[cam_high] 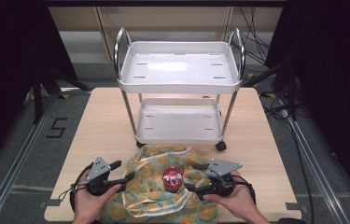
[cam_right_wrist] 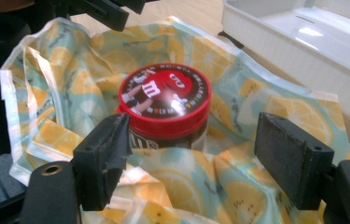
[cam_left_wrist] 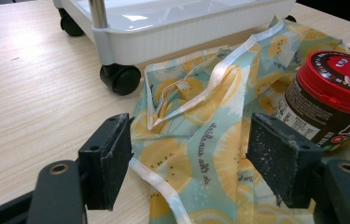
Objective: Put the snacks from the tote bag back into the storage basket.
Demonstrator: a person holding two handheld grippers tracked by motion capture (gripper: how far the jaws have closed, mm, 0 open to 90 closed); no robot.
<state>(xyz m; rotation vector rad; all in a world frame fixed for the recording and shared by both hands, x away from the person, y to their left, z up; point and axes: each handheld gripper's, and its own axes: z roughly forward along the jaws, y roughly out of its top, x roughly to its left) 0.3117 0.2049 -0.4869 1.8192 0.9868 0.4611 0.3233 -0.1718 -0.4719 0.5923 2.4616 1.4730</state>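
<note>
A red-lidded candy jar (cam_high: 172, 178) (cam_left_wrist: 331, 95) (cam_right_wrist: 164, 102) stands upright on a crumpled lemon-print cloth bag (cam_high: 154, 186) (cam_left_wrist: 200, 130) (cam_right_wrist: 238, 112) at the table's near edge. My left gripper (cam_high: 123, 177) (cam_left_wrist: 189, 163) is open at the bag's left edge, its jaws straddling the fabric, with the jar off to its right. My right gripper (cam_high: 192, 185) (cam_right_wrist: 193, 161) is open just right of the jar, jaws wide and pointing at it, nothing between them.
A white two-shelf wheeled cart (cam_high: 179, 70) (cam_left_wrist: 172, 32) (cam_right_wrist: 303, 42) stands on the wooden table (cam_high: 102, 130) right behind the bag, its black casters (cam_left_wrist: 119, 78) close to the cloth. Bare tabletop lies to the left and right of the cart.
</note>
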